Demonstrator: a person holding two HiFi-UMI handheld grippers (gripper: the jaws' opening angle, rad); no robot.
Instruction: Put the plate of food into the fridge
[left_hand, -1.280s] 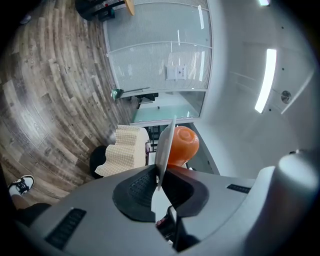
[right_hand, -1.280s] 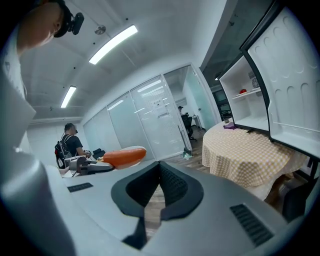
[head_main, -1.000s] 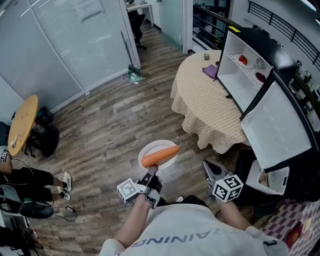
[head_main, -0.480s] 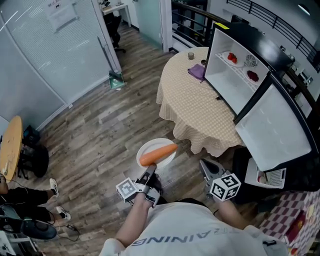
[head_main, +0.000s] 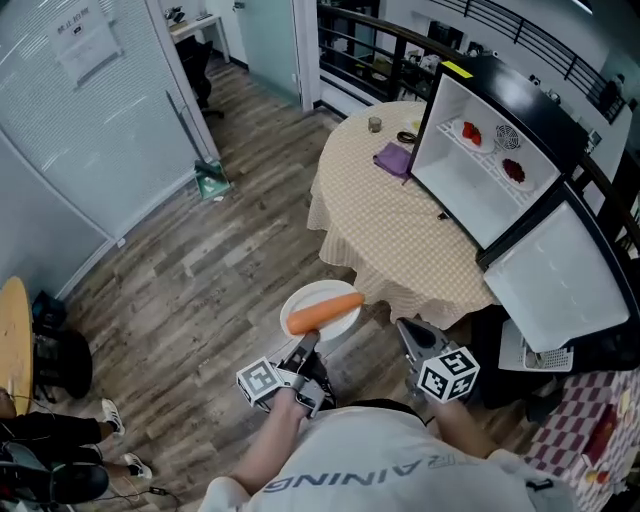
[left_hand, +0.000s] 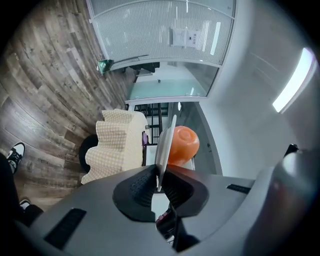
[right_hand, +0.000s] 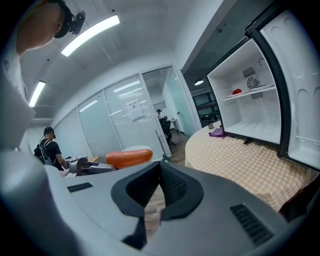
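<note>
In the head view a white plate (head_main: 312, 296) with a whole carrot (head_main: 322, 311) on it is held level over the wooden floor. My left gripper (head_main: 304, 344) is shut on the plate's near rim. Its own view shows the plate (left_hand: 165, 142) edge-on between the pads, with the carrot (left_hand: 182, 145) behind. My right gripper (head_main: 403, 326) hangs beside the plate, shut and holding nothing. The small white fridge (head_main: 478, 172) stands on the round table with its door (head_main: 555, 275) swung open; it also shows ahead in the right gripper view as the fridge (right_hand: 248, 107).
The round table (head_main: 392, 225) has a checked cloth that hangs low, with a purple cloth (head_main: 393, 158) and a cup (head_main: 374, 124) on top. Red items (head_main: 472, 132) sit on the fridge shelf. A white basket (head_main: 543, 356) lies under the door. Glass partitions stand at the left.
The table and the open fridge have come closer and shifted left in the head view. Both grippers moved along with me, the plate and carrot still held level.
</note>
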